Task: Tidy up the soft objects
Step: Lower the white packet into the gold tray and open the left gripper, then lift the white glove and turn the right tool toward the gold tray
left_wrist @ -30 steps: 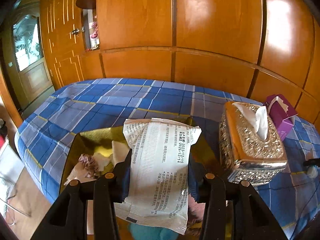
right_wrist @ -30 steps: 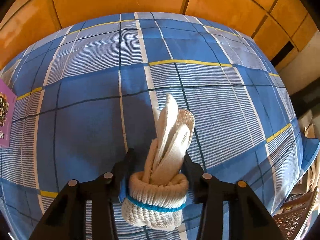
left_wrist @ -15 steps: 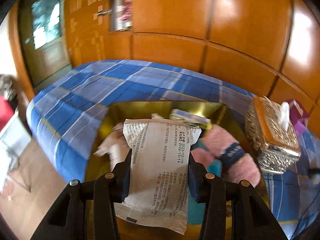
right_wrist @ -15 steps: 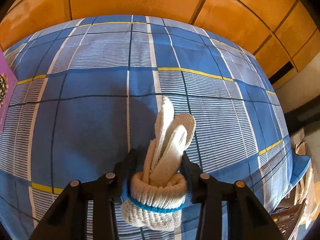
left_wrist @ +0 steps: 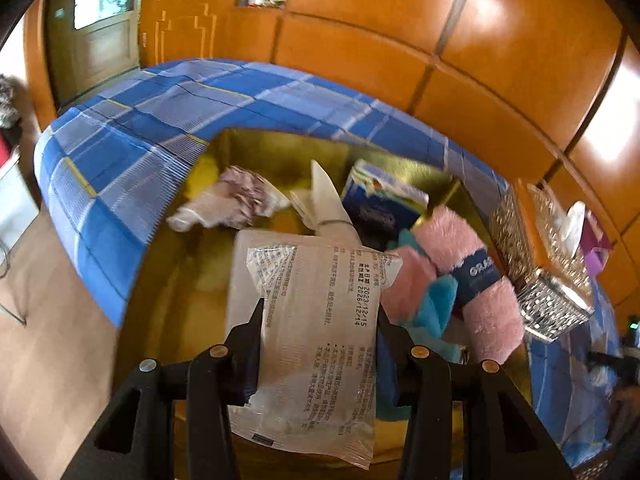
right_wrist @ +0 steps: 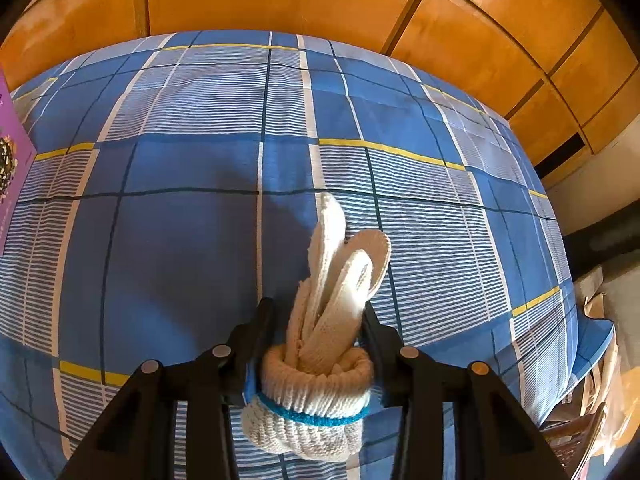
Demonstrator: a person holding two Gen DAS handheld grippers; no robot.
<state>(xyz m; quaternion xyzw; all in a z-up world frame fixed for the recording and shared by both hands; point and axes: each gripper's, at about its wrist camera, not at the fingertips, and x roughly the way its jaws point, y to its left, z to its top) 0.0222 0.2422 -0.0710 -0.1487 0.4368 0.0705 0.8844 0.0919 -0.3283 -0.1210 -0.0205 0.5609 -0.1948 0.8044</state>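
Swung over gold box [left_wrist: 280,152] since prev frame: left gripper [left_wrist: 320,320] clamps wipes pack [left_wrist: 320,320] mid-frame; right gripper [right_wrist: 318,316] pinches glove [right_wrist: 320,380]; both undropped.

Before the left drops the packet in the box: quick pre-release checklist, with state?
1. Packet clamped in left gripper: ok, pads press both sides.
2. Packet over the gold box: ok, box interior lies straight beneath.
3. Free spot below: ok, bare floor left of the pink plush; a white pack sits just behind.
4. Rag hangs over the box's left rim: not ok, tuck it in later.
5. Glove roll secure in right gripper: ok, pads press on it above the bedsheet.
6. Height above box floor: cannot tell.
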